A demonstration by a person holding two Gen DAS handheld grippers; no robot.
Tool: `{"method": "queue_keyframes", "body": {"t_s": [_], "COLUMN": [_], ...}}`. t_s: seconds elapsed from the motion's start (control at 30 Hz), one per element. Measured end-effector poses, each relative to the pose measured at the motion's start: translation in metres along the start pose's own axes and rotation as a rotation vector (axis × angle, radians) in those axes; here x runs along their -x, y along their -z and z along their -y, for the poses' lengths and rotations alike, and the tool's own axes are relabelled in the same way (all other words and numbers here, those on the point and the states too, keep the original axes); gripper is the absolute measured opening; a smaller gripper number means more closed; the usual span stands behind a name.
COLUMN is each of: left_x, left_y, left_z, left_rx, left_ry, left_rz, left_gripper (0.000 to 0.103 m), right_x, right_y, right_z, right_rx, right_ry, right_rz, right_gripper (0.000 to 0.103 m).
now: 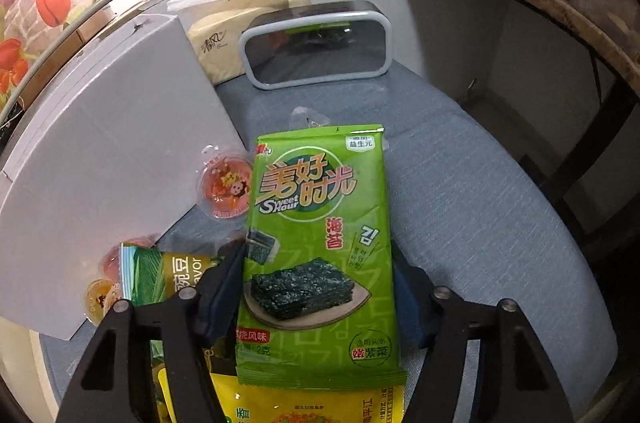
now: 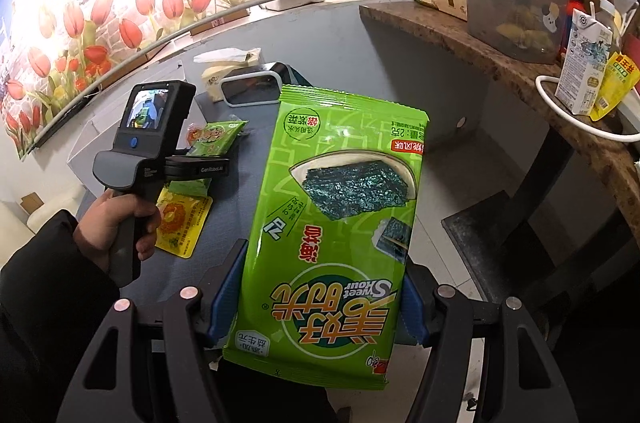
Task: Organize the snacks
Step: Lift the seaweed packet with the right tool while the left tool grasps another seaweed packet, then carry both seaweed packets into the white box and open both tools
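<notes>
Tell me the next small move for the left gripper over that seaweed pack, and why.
Probably lift it straight up a little. The left gripper has its pads on both edges of the green seaweed pack, which lies on the table overlapping a yellow packet. The right gripper already holds a matching pack in the air.

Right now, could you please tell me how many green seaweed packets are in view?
2: one lies on the blue cushion between the left gripper's fingers; the right gripper holds the other up. More may be hidden.
</notes>
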State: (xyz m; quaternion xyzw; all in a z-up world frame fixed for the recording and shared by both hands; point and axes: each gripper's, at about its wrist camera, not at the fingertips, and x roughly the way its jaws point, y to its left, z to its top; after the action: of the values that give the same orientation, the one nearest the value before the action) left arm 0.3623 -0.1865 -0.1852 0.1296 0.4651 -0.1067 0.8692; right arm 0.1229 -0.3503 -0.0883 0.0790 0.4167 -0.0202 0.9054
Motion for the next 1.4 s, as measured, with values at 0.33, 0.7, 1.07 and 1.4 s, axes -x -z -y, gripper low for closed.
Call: {"method": "queue_keyframes", "body": {"t_s": [0.33, 0.7, 1.07, 1.4], "left_x": [0.082, 0.201, 0.195, 0.116], "left_y": [0.014, 0.061, 0.050, -0.013], "left_z": [-0.017, -0.102, -0.206, -0.284], "left_rx": [0.045, 0.300, 0.494, 0.567], "left_ry": [0.009, -0.081, -0.129, -0.132], "left_rz": [0.143, 0.252, 0.270, 0.204], "left_gripper": [0.070, 0.070, 0.071, 0.072], "right_x": [-0.006, -0.045, -0.093, -0.185], "right_y": [-0.007, -0.057, -0.140, -0.232], "right_z": [-0.007, -0.068, -0.189, -0.298], "right_rx": [0.031, 0.161, 0.353, 0.530], "right_ry": [-0.020, -0.198, -0.347, -0.346], "right_rz": [0.014, 0.054, 0.091, 0.028], "right_gripper": [0.071, 0.071, 0.071, 0.072]}}
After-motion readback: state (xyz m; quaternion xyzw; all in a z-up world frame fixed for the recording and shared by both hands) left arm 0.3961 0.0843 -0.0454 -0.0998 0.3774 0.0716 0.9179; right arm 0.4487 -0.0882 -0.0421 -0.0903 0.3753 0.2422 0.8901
